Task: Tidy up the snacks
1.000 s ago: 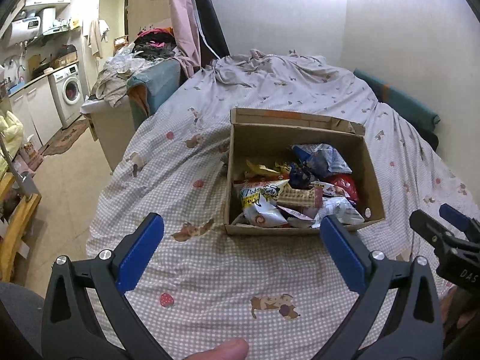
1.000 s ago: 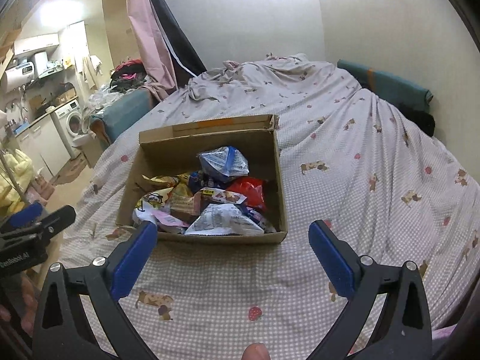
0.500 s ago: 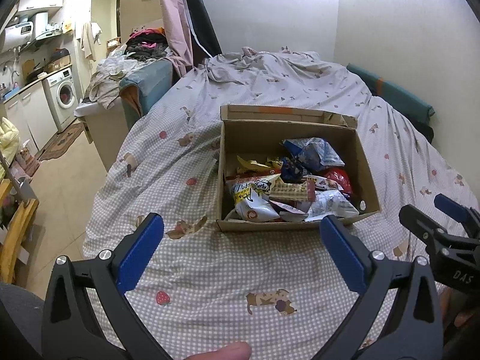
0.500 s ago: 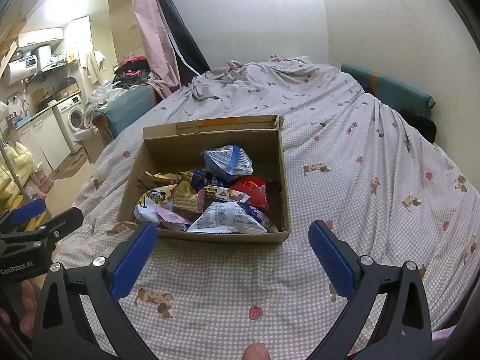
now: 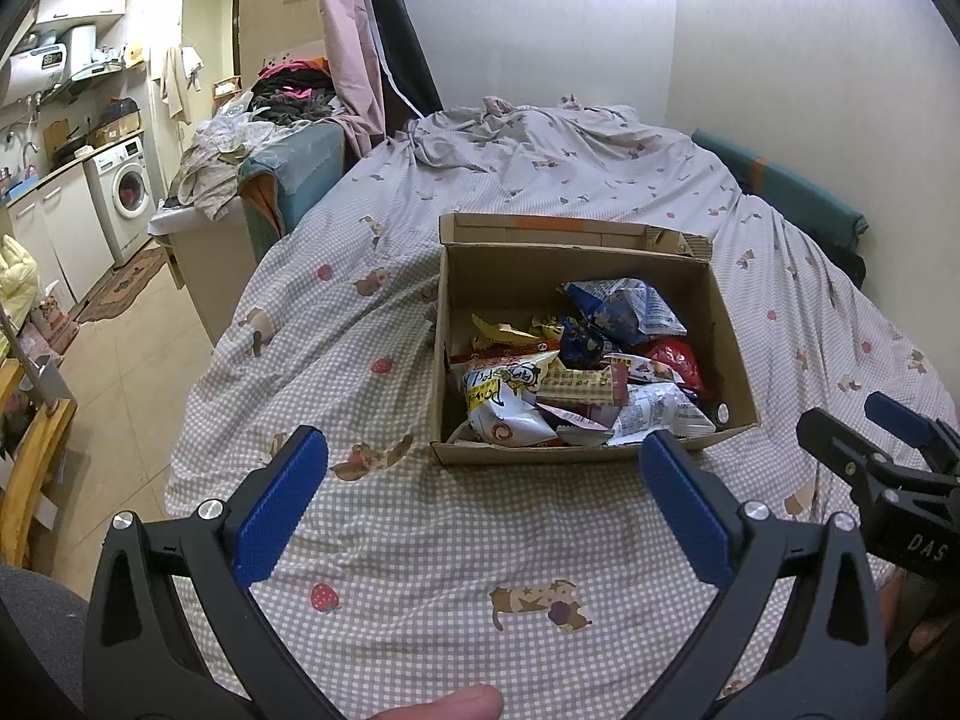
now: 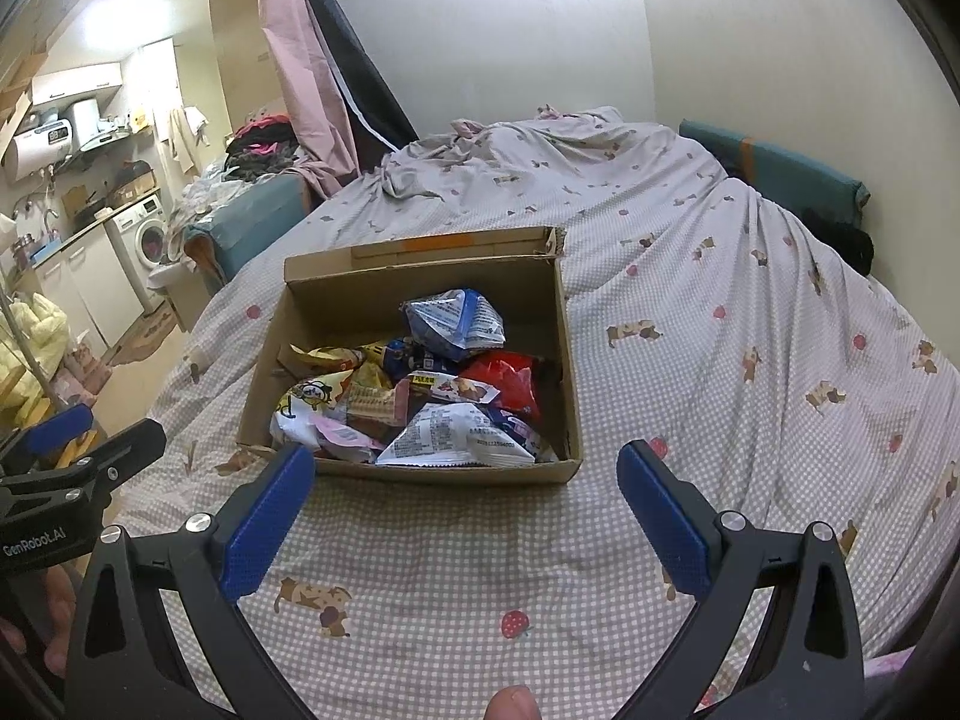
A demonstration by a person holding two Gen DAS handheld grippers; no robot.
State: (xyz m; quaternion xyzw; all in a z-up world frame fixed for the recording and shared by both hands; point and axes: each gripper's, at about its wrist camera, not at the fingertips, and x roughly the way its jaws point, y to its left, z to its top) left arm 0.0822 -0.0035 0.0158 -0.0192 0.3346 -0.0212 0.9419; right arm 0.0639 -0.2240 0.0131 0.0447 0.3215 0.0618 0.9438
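An open cardboard box [image 5: 729, 336] [image 6: 570, 360] sits on the bed, filled with several snack packets: a blue bag [image 5: 624, 309] [image 6: 453, 324], a red bag [image 5: 678, 360] [image 6: 510, 384], a white and yellow bag [image 5: 504, 396] and a white printed packet [image 6: 450, 438]. My left gripper [image 5: 483, 504] is open and empty, held above the bedsheet just short of the box's near wall. My right gripper [image 6: 459, 507] is open and empty, also just short of the near wall. Each gripper shows at the edge of the other's view.
The bed is covered by a checked sheet [image 5: 420, 540] with cartoon prints. A teal roll [image 6: 774, 174] lies along the right wall. At the left are a clothes-covered cabinet [image 5: 240, 180], a washing machine [image 5: 123, 192] and tiled floor [image 5: 126, 360].
Both grippers have drawn back and tilted slightly, so the box sits a little higher and farther in both views. Both stay open and empty.
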